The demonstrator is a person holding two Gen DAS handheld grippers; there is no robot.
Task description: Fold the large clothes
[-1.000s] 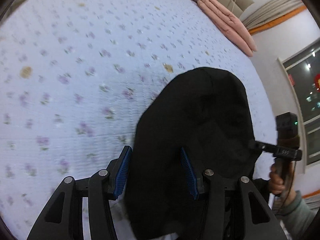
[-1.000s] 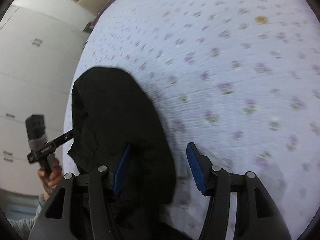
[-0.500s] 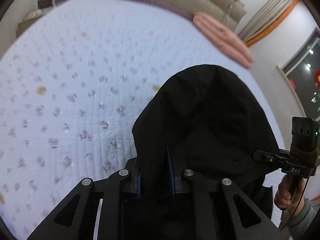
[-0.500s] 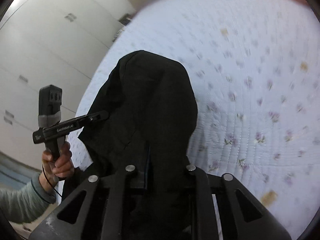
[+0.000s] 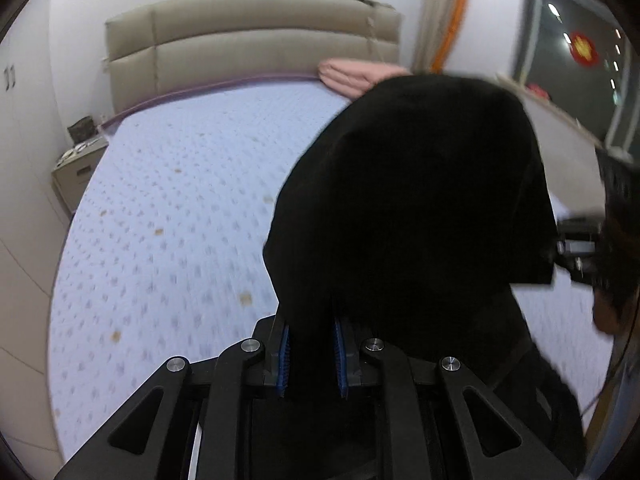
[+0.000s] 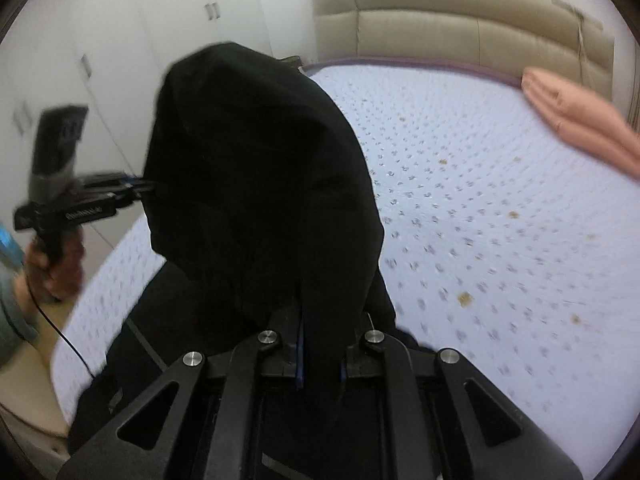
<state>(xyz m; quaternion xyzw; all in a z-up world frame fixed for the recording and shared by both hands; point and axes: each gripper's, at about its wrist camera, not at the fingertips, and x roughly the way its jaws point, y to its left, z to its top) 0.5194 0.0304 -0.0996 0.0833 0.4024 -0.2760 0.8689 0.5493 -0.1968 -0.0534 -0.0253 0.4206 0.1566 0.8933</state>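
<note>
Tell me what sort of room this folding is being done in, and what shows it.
Most likely a bedroom. A bed with a floral quilted cover fills the view, backed by a padded beige headboard; a small nightstand stands beside it, and tall white wardrobe doors line one wall.

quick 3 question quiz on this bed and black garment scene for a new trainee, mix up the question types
1. True or false: the left gripper has its jaws open and clear of the black garment.
2. Multiple choice: the pink bedding lies A) near the headboard B) under the black garment C) on the nightstand.
3. Fill in: the right gripper is shut on the ____.

Key: 1 false, the jaws are clamped on the cloth. 2 A. 3 black garment.
</note>
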